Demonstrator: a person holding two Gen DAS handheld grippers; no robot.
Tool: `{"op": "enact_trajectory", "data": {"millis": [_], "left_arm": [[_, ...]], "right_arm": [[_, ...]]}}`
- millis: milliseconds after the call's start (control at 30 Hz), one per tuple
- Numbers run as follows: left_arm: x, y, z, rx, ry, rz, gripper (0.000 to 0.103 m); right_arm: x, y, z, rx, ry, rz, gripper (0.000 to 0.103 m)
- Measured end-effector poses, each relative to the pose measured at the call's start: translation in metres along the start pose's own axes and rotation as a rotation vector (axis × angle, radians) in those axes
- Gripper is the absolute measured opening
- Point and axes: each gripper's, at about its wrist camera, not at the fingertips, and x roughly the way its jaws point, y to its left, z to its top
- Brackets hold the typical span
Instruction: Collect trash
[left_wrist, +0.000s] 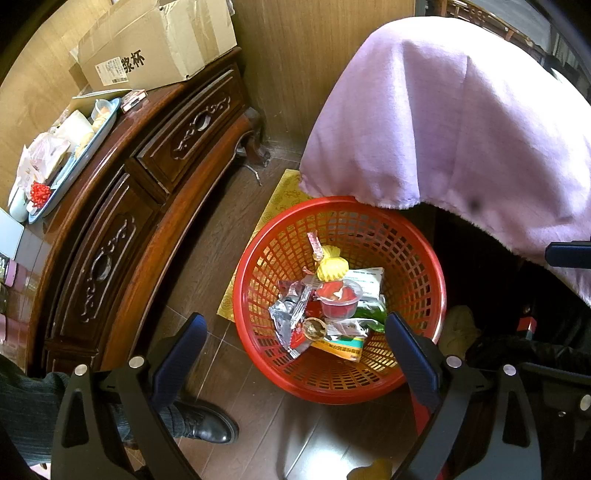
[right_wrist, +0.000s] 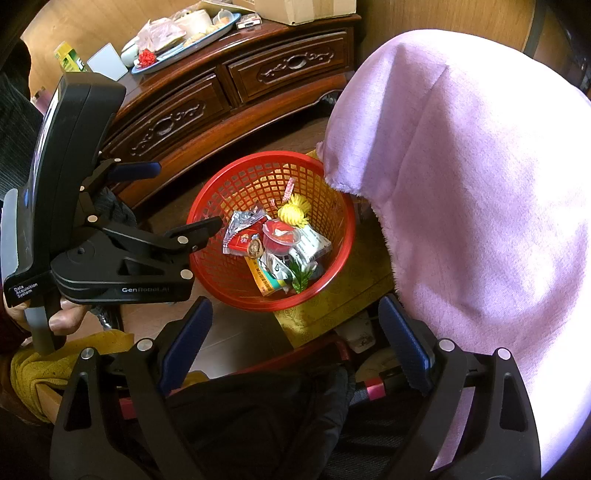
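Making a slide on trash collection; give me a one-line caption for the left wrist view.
Open left gripper hovers empty above a red basket of wrappers, beside a carved wooden cabinet.

Walls: light wood panelling (left_wrist: 303, 66). Floor: dark brown planks (left_wrist: 221, 229), sunlit patches near bottom. Furniture: carved dark-red wooden cabinet (left_wrist: 147, 177) w/ two drawers along wall; cardboard box (left_wrist: 155, 40) and blue tray (right_wrist: 207, 37) on top. Pink cloth (left_wrist: 461, 129) drapes over furniture at right. Yellow patterned mat (right_wrist: 325, 306) on floor.

Red basket (right_wrist: 334, 236) holds trash; right claw (right_wrist: 295, 343) empty, spread.
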Motion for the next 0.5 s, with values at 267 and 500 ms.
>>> {"op": "enact_trajectory", "data": {"millis": [267, 500], "left_arm": [[-0.0002, 0.0019, 0.0003, -0.003, 0.002, 0.001, 0.095], [-0.0012, 0.0022, 0.0003, 0.001, -0.009, 0.020, 0.095]], "right_arm": [[-0.0005, -0.0001, -0.0005, 0.001, -0.001, -0.001, 0.088], [-0.0002, 0.0000, -0.0007, -0.001, -0.002, -0.001, 0.088]]}}
